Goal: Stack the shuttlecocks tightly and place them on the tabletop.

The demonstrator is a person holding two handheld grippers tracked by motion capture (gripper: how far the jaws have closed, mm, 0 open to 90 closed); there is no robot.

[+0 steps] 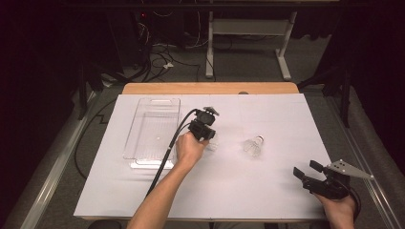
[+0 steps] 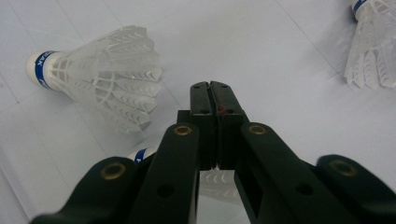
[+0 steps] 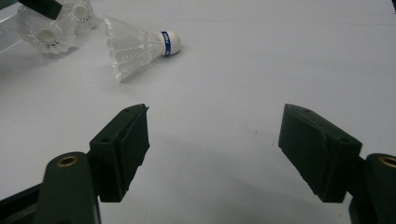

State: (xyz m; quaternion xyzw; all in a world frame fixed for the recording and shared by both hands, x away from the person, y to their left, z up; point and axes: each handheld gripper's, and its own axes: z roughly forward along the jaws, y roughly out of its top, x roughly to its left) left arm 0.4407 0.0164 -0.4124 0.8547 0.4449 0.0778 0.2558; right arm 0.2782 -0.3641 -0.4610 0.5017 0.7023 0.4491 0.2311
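Note:
Three white shuttlecocks with blue-banded corks lie on the white table sheet [image 1: 267,191]. One shuttlecock [image 1: 253,144] [image 3: 140,46] rests alone at mid-table. Two more sit by my left gripper [image 1: 209,137] [image 2: 212,86], whose jaws are shut with the pads pressed together. One of that pair [image 2: 93,79] lies on its side just left of the jaws. The other [image 1: 213,144] [image 2: 142,155] lies right beneath the jaws, and I cannot tell whether its skirt is pinched. My right gripper [image 1: 304,167] [image 3: 215,121] rests at the near right, open, with nothing between its pads.
A clear plastic tray [image 1: 138,119] stands at the left of the sheet, beside the left hand. The wooden table edge [image 1: 210,88] runs along the back. A black cable [image 1: 165,157] trails from the left gripper along the forearm.

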